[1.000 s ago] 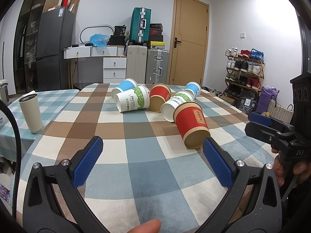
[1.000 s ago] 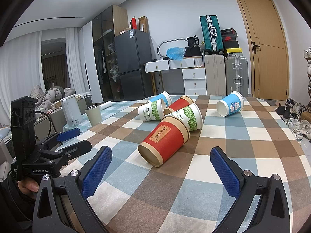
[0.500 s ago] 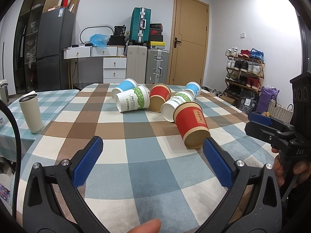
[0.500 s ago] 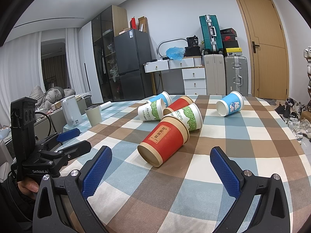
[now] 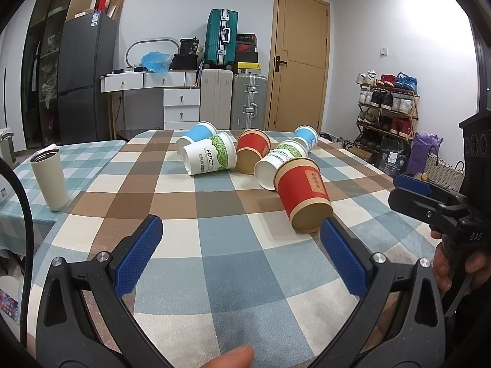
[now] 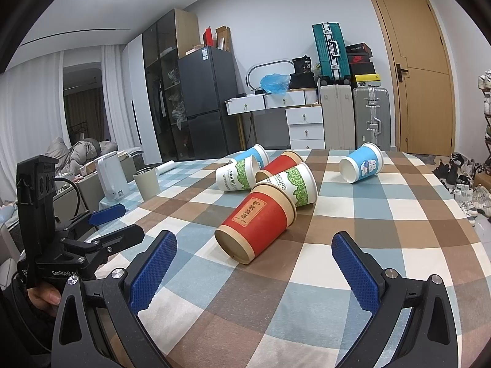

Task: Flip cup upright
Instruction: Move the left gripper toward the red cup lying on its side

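Several paper cups lie on their sides on the checked tablecloth (image 5: 233,245). The nearest is a red cup (image 5: 303,194), its base toward me; it also shows in the right wrist view (image 6: 257,225). Behind it lie two white-and-green cups (image 5: 211,158) (image 5: 280,161), another red cup (image 5: 253,151) and two blue cups (image 5: 196,133) (image 5: 307,136). My left gripper (image 5: 241,245) is open and empty, short of the red cup. My right gripper (image 6: 253,260) is open and empty, just in front of the red cup.
A beige tumbler (image 5: 50,179) stands upright at the left on a second, blue-checked table. A white kettle (image 6: 112,179) stands beyond it. Suitcases (image 5: 221,40), drawers, a fridge and a shoe rack (image 5: 388,104) line the room behind the table.
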Available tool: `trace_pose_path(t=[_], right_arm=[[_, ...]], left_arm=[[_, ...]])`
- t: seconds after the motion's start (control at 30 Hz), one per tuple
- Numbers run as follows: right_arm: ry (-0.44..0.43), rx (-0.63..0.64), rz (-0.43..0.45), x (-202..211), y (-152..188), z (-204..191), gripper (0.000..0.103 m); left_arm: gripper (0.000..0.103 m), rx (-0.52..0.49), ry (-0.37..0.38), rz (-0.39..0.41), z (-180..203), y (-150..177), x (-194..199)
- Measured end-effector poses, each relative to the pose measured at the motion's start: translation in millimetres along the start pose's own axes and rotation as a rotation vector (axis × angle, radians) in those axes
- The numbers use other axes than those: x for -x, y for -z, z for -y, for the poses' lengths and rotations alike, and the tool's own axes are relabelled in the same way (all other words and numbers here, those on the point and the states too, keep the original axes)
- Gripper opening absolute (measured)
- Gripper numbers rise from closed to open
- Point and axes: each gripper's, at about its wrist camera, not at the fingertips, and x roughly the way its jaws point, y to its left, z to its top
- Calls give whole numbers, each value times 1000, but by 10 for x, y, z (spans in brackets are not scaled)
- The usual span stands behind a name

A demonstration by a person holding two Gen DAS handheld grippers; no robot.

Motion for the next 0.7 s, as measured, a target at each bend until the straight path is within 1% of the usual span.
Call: trace_pose_path(t=[0.27, 0.4, 0.57, 0.7], right_arm=[[17, -6, -9, 15, -30, 20, 103], [31, -23, -14, 17, -58, 61, 103], [74, -38, -15, 47, -108, 149, 103], [92, -68, -23, 56, -123, 255, 103]], left_arm=[[102, -23, -13, -9, 80, -30, -65], [102, -17, -9, -17, 106, -57, -82], [102, -35, -5, -63, 228, -131, -224], [102, -13, 34, -107, 303, -201, -376]])
